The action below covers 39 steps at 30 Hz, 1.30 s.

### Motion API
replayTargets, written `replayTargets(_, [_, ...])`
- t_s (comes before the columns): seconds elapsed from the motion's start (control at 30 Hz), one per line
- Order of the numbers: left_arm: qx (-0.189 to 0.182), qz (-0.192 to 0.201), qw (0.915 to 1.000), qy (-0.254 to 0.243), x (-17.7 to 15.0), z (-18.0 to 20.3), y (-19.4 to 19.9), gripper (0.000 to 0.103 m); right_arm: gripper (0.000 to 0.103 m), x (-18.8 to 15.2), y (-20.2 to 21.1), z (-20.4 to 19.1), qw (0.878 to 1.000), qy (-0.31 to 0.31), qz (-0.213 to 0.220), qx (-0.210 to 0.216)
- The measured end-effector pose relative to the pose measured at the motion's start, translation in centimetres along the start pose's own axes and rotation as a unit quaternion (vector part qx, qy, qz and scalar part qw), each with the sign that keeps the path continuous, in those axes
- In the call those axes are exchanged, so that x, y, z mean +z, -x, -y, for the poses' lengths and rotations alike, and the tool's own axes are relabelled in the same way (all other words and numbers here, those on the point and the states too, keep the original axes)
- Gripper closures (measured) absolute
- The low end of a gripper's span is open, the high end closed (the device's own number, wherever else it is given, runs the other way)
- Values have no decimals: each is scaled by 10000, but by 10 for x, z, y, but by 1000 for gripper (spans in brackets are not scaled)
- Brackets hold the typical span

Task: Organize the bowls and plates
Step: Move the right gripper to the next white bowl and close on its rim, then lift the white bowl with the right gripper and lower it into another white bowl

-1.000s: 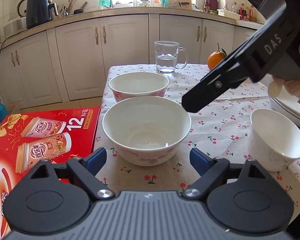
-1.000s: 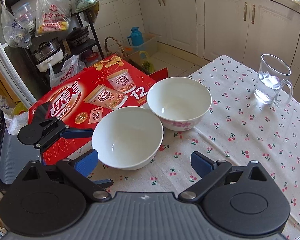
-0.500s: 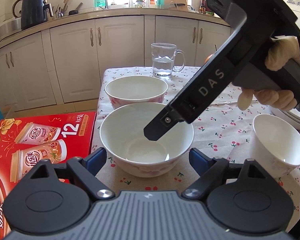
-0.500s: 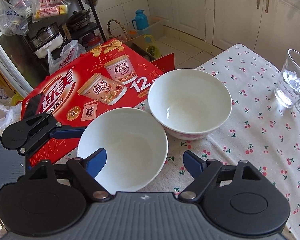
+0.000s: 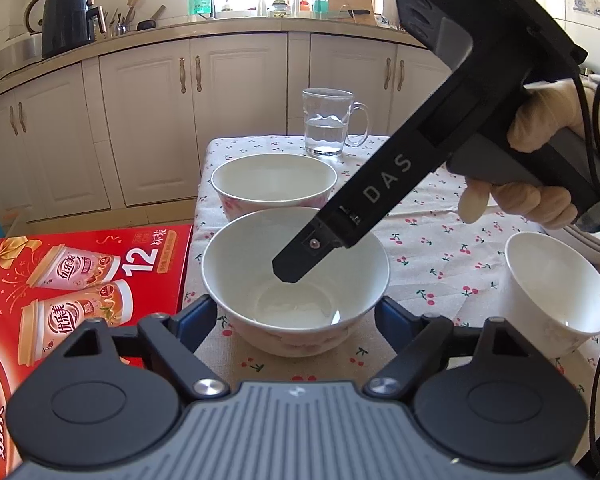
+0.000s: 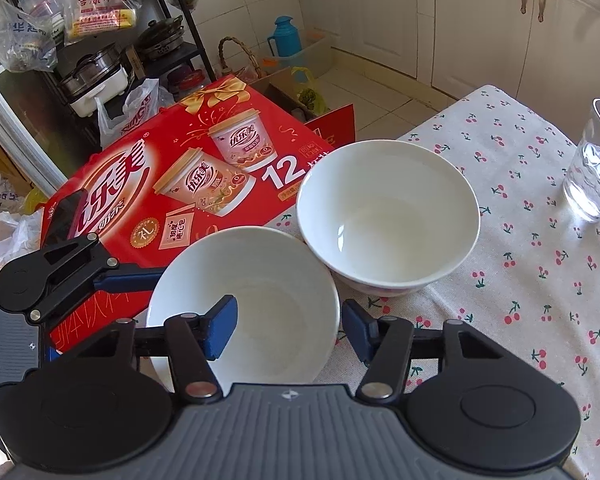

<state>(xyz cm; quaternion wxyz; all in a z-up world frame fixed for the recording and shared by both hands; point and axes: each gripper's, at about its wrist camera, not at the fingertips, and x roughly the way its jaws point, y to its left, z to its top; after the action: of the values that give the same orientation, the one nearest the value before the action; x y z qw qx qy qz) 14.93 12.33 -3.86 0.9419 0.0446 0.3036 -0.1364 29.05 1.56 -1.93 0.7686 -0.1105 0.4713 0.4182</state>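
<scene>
Cherry-print cloth covers the table [image 5: 440,240] in a kitchen with cream cabinets. Angled steeply down, the right gripper [image 6: 288,326] has just closed on the near bowl [image 6: 260,280], one pad inside the wall, one outside the rim. Its handle sits in a gloved hand [image 5: 540,168]. The left gripper [image 5: 296,316] points down more gently, fingers spread either side of that bowl, having narrowed slightly without touching it. A second bowl [image 5: 274,184] sits just behind, a small bowl [image 5: 556,288] and a water mug [image 5: 328,120] apart, a red carton [image 6: 160,184] alongside.
</scene>
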Motion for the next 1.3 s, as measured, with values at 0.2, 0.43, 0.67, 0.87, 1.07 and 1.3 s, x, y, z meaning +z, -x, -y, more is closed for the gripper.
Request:
replayTargets(0.2, [-34, -13, 10000, -68, 1, 1, 1, 18, 41, -1, 0, -2, 10000, 11, -16, -9])
replayTargets(0.43, [-113, 39, 9998, -151, 4, 5, 8, 18, 41, -7, 5, -3, 10000, -69, -16, -49])
replayTargets(0.67, [-168, 78, 9997, -179, 5, 13, 15, 18, 41, -13, 18, -6, 9999, -118, 103, -46])
replayTargets(0.87, [-249, 141, 9993, -250, 8, 24, 24, 18, 40, -21, 34, -8, 9996, -178, 210, -97])
replayTargets(1.07, [-364, 224, 9985, -332, 12, 37, 35, 18, 40, -34, 56, -11, 9991, -188, 340, -163])
replayTargets(1.3, [-542, 317, 9970, -443, 16, 55, 46, 18, 40, -52, 85, -13, 9979, -257, 536, -261])
